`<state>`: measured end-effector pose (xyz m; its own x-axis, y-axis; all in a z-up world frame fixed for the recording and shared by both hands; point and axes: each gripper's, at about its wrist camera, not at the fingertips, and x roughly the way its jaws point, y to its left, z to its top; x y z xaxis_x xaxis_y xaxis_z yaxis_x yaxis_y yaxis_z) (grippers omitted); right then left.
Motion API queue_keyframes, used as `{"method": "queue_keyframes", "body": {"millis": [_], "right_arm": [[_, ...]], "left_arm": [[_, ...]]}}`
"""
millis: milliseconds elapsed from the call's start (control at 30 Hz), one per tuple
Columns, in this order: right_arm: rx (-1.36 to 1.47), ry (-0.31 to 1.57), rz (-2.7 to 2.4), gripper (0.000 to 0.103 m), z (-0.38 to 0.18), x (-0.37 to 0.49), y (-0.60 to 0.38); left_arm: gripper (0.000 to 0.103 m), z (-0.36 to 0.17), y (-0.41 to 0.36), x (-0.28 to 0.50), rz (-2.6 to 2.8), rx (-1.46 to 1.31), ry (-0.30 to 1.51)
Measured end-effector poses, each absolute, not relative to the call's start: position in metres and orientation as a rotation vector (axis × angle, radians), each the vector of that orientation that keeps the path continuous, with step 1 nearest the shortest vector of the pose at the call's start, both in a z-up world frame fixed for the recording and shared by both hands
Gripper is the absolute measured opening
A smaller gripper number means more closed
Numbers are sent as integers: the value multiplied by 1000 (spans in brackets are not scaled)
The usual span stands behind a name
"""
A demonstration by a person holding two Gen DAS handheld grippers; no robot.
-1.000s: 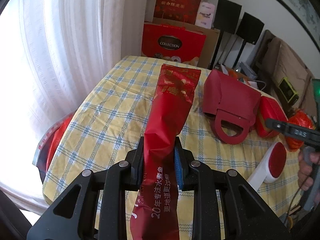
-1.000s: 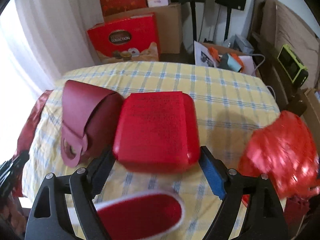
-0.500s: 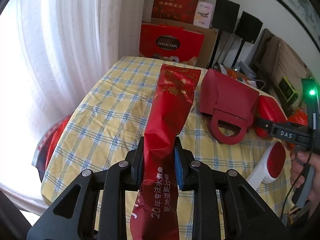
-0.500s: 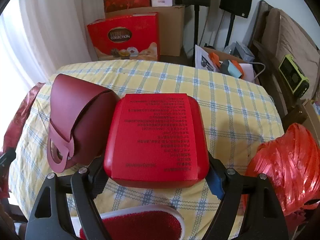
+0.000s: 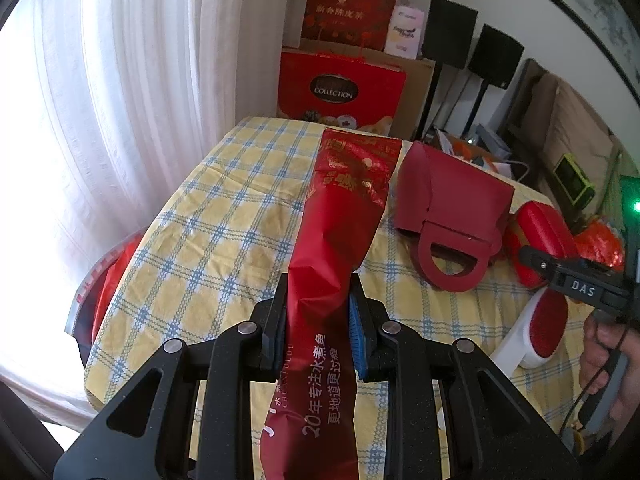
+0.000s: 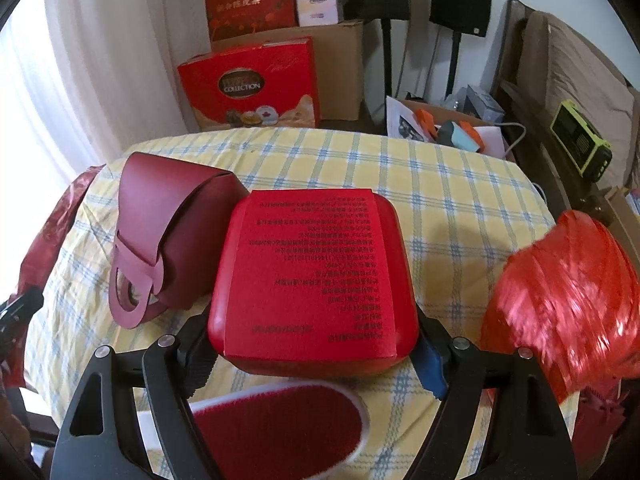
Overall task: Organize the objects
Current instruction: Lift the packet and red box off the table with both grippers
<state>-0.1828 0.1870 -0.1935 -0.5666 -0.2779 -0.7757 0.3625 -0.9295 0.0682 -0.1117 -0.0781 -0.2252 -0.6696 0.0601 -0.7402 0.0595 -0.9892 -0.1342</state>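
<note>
Step in hand appears to be carrying: left gripper (image 5: 318, 326) jaws clamp the long red packet (image 5: 338, 236) above the table (image 5: 224, 216), right gripper (image 6: 316, 354) jaws grip the red box (image 6: 312, 276) beside the maroon bag (image 6: 168, 236); next, each likely needs a clear placement spot.

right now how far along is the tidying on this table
Nothing looks sorted yet. In hand: the left hand-held gripper is shut on the long red packet, and the right hand-held gripper clamps the red box. Left: the dark red bag, the lint brush and the red raffia bundle sit loose on the checked tablecloth.
</note>
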Motion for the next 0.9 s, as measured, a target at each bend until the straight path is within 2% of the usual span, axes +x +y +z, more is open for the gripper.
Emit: {"method": "queue_keyframes", "body": {"millis": [633, 900], "right_arm": [[1058, 16, -2608, 82, -135, -131, 229], [1060, -19, -2611, 82, -130, -100, 262]], "left_arm": [[24, -200, -58, -95, 2840, -1255, -187], [24, -187, -48, -83, 2822, -1253, -203]]}}
